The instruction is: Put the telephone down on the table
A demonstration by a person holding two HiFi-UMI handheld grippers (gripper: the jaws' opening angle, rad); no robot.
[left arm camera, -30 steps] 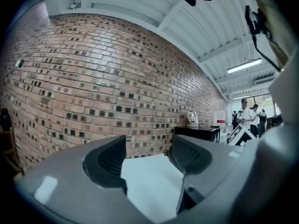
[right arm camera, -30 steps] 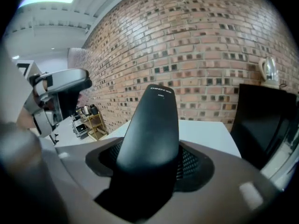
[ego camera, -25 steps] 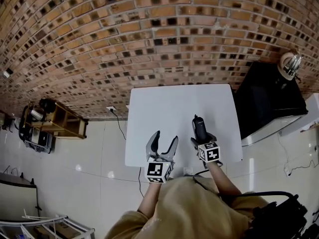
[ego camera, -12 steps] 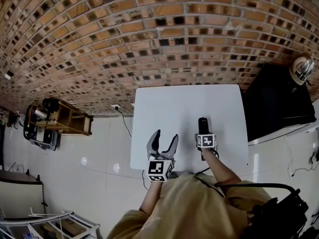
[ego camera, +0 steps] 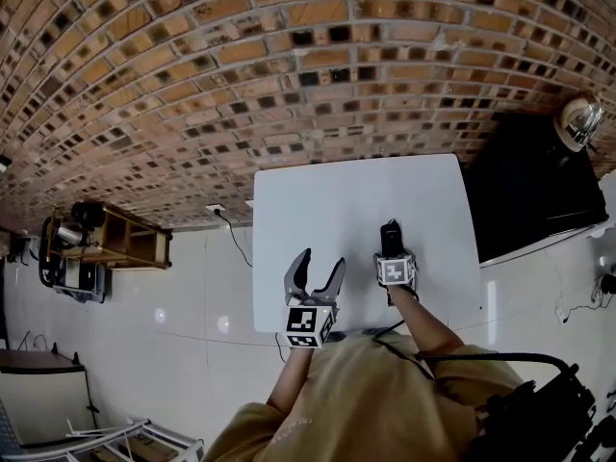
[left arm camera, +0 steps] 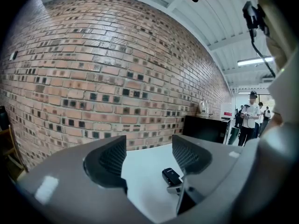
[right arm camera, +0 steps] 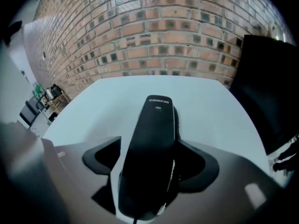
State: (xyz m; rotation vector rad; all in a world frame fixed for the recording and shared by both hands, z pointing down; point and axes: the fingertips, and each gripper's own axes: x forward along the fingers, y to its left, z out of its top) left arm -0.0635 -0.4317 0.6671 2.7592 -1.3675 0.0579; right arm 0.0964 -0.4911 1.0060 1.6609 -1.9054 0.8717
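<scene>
Black plastic telephone handset seems settled on the white table: let the opening jaws of the right tool clear it before withdrawing straight back.

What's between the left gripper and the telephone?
Only bare white table; the head view shows nothing lying between left gripper and telephone.

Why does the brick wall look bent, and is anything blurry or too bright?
Head view: the wide lens bows the brick wall into an arc. Left gripper view: black corners, a bright ceiling lamp. Right gripper view: the telephone looms large, soft near the lens.
</scene>
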